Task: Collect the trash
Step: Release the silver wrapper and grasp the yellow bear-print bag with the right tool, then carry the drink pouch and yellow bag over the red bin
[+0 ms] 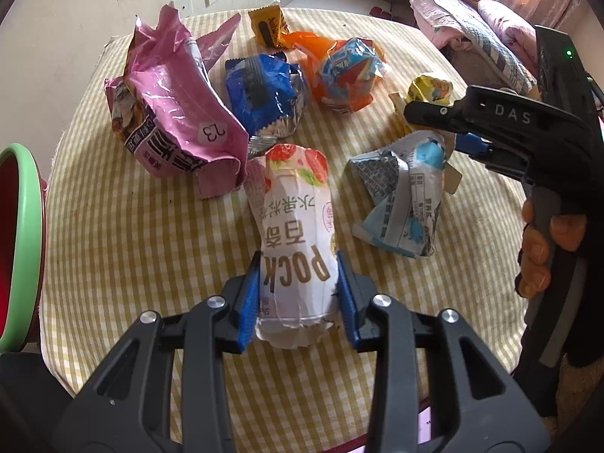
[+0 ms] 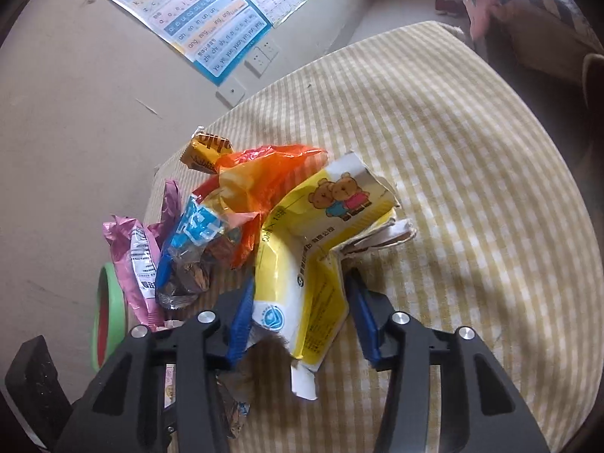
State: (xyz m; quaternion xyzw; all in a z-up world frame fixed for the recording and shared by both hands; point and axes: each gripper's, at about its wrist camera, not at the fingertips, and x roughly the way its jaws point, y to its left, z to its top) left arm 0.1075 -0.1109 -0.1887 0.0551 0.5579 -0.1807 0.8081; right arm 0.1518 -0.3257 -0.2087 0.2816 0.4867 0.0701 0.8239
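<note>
White Pocky wrapper (image 1: 294, 234): lies lengthwise on the checked counter (image 1: 124, 234), its near end between the blue pads of the left gripper (image 1: 299, 302), which is clenched on it.
Yellow bear wrapper (image 2: 313, 260): crumpled, on the counter to the right of the Pocky wrapper and beyond the grey-blue one; the right gripper (image 2: 298, 313) is clamped on its lower part, both pads against it.
Grey-blue wrapper (image 1: 400, 204): just right of the Pocky wrapper, lying under the right gripper's fingers in the left wrist view.
Pink bag (image 1: 170, 113): left of and behind the Pocky wrapper, its corner close to the wrapper's far end.
Blue foil wrapper (image 1: 268, 98): directly behind the Pocky wrapper.
Orange wrapper (image 1: 343, 71): behind the Pocky wrapper, to the right of the blue foil.
Small yellow-brown packet (image 1: 268, 26): farthest back.
Green-rimmed bin (image 1: 19, 238): off the counter's left edge, well left of the Pocky wrapper, red inside.
Person's hand (image 1: 540, 249): on the right gripper's handle.
</note>
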